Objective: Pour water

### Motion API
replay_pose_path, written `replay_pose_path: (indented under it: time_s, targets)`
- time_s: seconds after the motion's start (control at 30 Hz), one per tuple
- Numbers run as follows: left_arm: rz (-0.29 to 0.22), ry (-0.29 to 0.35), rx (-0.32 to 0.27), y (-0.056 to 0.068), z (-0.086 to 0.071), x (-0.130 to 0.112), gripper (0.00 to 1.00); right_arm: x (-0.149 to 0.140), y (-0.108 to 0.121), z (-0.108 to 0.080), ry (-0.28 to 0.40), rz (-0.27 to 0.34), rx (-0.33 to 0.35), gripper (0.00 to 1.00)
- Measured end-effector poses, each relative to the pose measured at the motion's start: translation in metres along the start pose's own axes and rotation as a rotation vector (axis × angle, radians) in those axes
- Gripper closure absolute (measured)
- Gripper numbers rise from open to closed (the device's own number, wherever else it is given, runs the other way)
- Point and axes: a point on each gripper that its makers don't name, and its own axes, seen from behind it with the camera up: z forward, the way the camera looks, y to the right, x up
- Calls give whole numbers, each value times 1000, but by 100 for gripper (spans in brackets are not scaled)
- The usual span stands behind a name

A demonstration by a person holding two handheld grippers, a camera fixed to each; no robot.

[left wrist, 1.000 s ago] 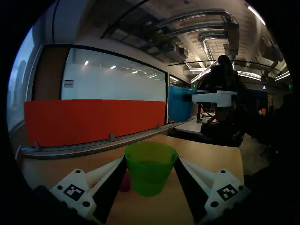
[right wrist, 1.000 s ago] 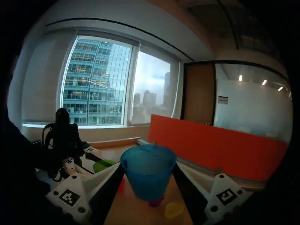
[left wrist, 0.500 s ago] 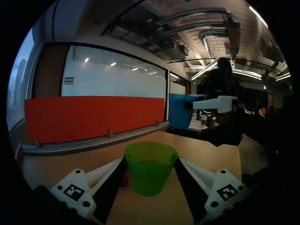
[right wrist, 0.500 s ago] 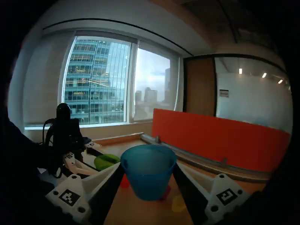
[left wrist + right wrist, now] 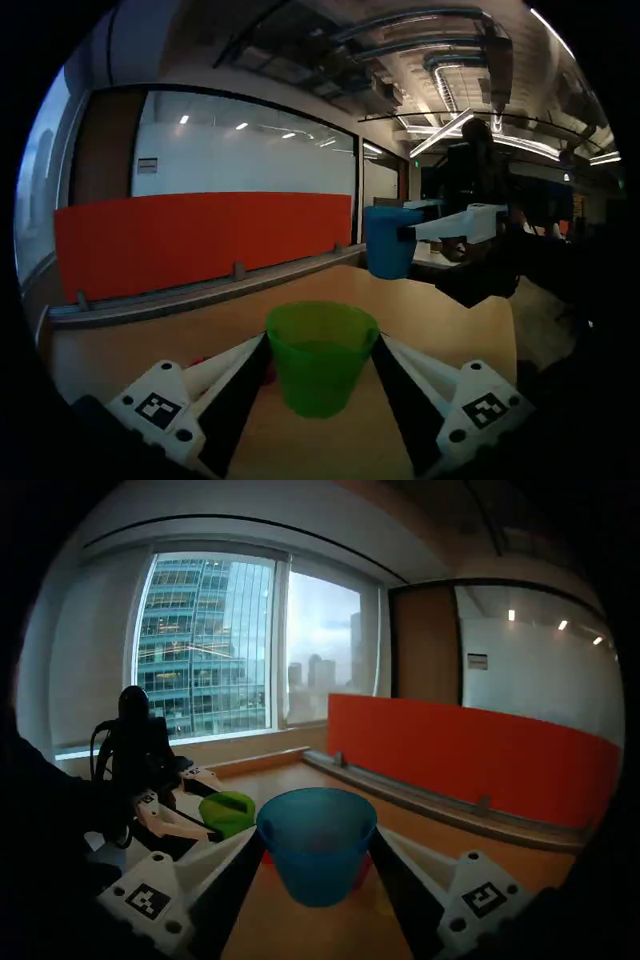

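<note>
Green cup (image 5: 322, 376) stands upright, clamped by the left gripper (image 5: 320, 352) above the table (image 5: 448, 320). The right gripper (image 5: 318, 836) clamps the blue cup (image 5: 318, 864) likewise, well apart. You should bring the rims close first, then tilt slowly, so nothing spills.

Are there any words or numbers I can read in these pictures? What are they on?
Nothing here can be read.
Small wall sign: too small and blurred to read.
Marker squares on left gripper and right gripper: black-and-white patterns, no letters.
The green cup and blue cup: plain, no print seen.
</note>
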Motion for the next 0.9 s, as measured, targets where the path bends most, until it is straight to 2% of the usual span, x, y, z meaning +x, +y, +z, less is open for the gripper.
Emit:
replay_pose_path:
  time_s: [0.43, 0.67, 0.9]
  targets:
    - [14, -125, 8, -12, 13, -41, 14, -49, 0, 1, -88, 25, 28, 9]
    - [37, -212, 4, -14, 21, -67, 14, -79, 2, 6, -143, 42, 48, 9]
    - [38, -302, -1, -17, 29, -96, 14, -108, 4, 9, -207, 41, 61, 9]
